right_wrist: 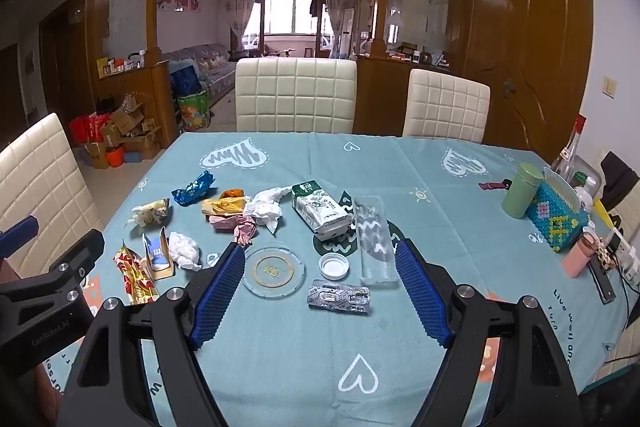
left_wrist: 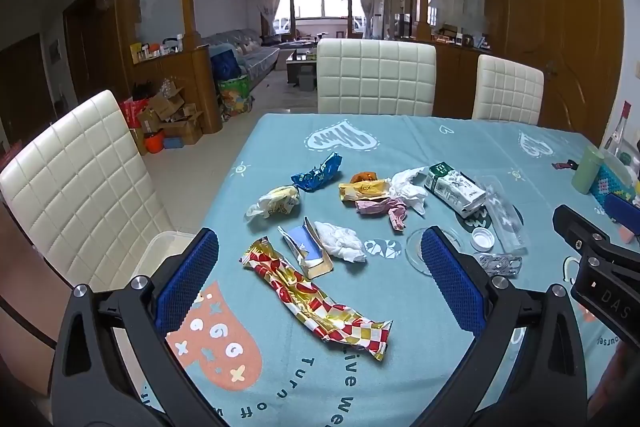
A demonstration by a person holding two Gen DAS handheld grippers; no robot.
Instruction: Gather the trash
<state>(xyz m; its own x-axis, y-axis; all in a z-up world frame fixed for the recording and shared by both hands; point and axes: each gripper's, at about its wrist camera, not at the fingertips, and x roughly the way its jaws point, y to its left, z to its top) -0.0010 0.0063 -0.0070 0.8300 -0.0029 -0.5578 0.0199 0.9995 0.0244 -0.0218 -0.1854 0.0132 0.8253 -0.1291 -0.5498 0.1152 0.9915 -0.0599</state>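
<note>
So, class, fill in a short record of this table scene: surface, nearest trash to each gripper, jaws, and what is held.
surface: tablecloth, blue with hearts
near left gripper: red-gold wrapper, crumpled tissue
near right gripper: blister pack, white cap, glass dish
jaws: both open
held: nothing
bin: clear tub at the table's left edge

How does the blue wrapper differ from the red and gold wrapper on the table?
The blue wrapper is short and crumpled; the red and gold wrapper is long and lies mostly flat. The blue one is a single colour and lies farther back; the red and gold one is checkered and lies between the open left gripper's fingers. Both are shiny, empty and untouched.
</note>
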